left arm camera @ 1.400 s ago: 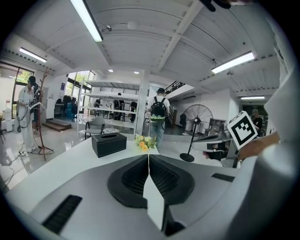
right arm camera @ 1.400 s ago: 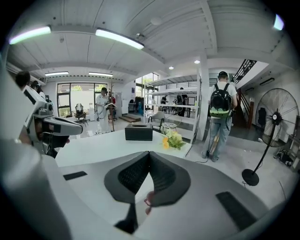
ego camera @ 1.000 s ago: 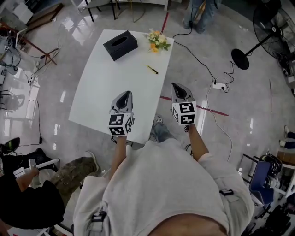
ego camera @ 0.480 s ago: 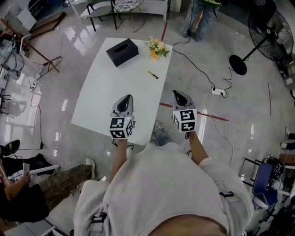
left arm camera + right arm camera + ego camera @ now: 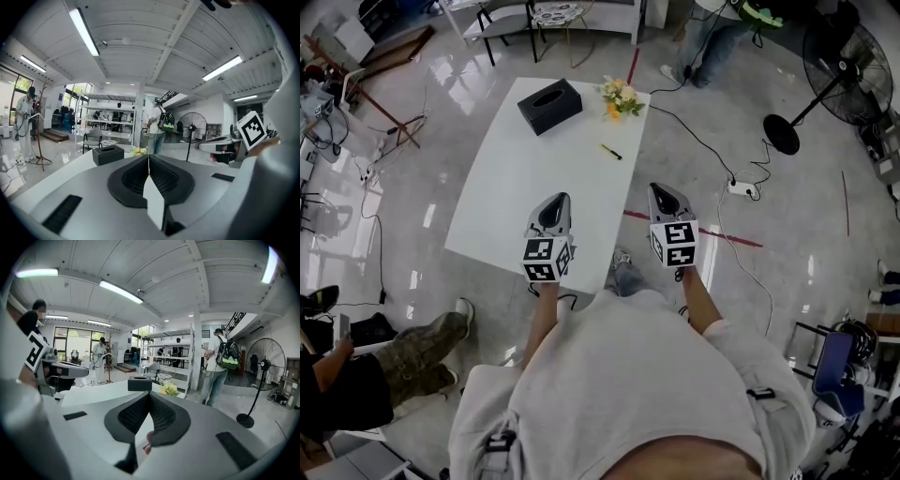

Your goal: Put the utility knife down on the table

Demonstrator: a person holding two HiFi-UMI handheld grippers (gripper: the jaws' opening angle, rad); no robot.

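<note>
The utility knife [image 5: 610,151], yellow and black, lies on the white table [image 5: 516,187] near its right edge, far beyond both grippers. My left gripper [image 5: 555,199] hovers over the table's near end, shut and empty. My right gripper [image 5: 662,190] hangs past the table's right edge, above the floor, also shut with nothing in it. In the left gripper view the jaws meet in a thin line at the left gripper [image 5: 149,160]. The right gripper [image 5: 149,394] shows the same in its own view. The knife is hidden behind the jaws in both gripper views.
A black tissue box [image 5: 549,106] and a small bunch of flowers [image 5: 620,96] stand at the table's far end. A red tape line [image 5: 731,232], a power strip with cable [image 5: 741,186] and a standing fan [image 5: 830,61] are at the right. A seated person [image 5: 403,352] is at the lower left.
Both grippers stay shut and have hardly shifted. The knife lies where it was. The seated person's legs at the lower left have moved, and someone at the back has walked right.
</note>
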